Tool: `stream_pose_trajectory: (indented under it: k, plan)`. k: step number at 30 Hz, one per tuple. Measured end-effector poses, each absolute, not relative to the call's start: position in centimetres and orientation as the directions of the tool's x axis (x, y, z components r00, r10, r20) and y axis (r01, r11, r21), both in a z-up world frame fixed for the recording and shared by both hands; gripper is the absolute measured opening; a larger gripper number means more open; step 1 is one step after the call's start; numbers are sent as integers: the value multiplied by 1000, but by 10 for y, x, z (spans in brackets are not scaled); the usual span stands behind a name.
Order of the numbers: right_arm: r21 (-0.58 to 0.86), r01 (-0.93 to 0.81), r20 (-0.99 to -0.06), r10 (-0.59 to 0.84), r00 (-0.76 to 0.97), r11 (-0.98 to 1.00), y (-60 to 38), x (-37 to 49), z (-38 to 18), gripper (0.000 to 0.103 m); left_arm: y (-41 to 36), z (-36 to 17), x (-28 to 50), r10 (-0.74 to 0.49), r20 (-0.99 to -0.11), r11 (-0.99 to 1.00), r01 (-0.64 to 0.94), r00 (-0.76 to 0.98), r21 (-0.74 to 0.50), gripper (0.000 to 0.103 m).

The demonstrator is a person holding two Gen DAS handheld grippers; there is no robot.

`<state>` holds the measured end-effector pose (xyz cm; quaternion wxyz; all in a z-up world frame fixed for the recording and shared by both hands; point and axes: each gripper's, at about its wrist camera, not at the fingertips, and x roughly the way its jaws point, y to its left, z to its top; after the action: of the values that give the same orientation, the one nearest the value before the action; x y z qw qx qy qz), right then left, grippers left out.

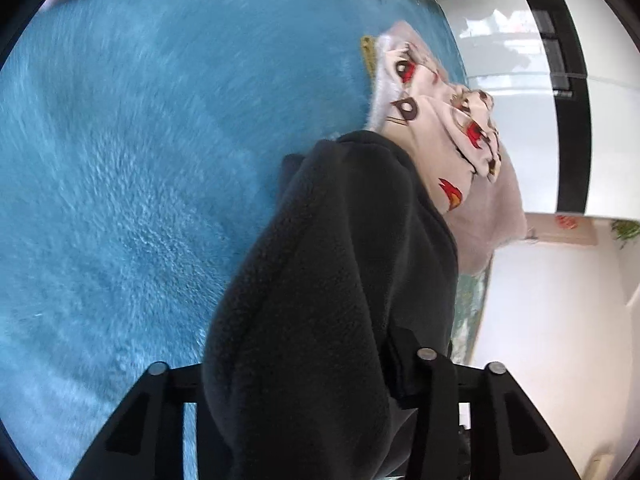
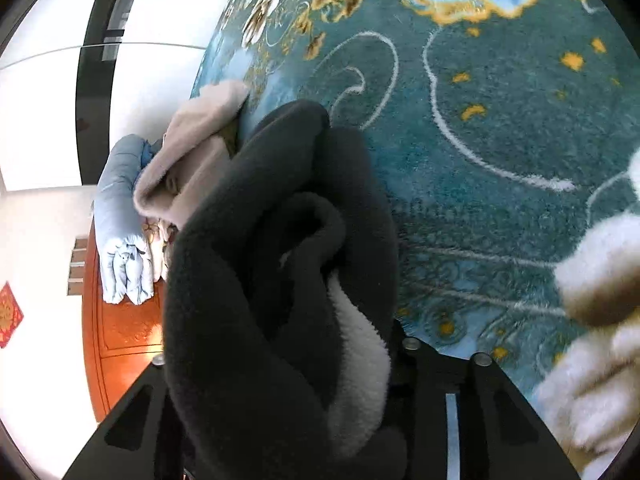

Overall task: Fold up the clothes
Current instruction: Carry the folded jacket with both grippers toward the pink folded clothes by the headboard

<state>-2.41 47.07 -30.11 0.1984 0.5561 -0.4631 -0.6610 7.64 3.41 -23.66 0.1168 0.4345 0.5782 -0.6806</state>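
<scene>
Fleece [image 1: 328,280], dark grey, is clamped in both the left gripper [image 1: 320,392] and right gripper [image 2: 320,380], running lengthwise from each frame's bottom centre toward the middle, over the carpet [image 2: 500,140].

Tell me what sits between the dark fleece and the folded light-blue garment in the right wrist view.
The pinkish-beige fleece garment lies between the dark fleece and the light-blue garment; the right wrist view shows this.

Charcoal fleece garment [image 1: 332,280], teal floral carpet [image 2: 500,128], cream cartoon-print garment [image 1: 448,140]
</scene>
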Motion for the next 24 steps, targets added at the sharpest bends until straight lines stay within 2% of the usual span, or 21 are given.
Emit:
stream_pose_trajectory:
  k: [5, 13, 19, 24]
  plan:
    - [841, -273, -535, -793, -289, -468, 471, -27, -264, 35, 35, -186, 69, 334, -756, -339, 676, -563, -654, 41]
    - [842, -310, -520, -818, -246, -442, 503, -5, -188, 35, 57, -71, 79, 299, -789, -424, 666, -536, -614, 40]
    - [867, -264, -482, -846, -228, -423, 507, -5, -119, 35, 67, 2, 90, 270, -784, -455, 644, -559, -615, 40]
    - [887, -191, -456, -862, -223, -420, 500, -1, -76, 35, 56, 41, 108, 251, -763, -451, 625, -595, -637, 40]
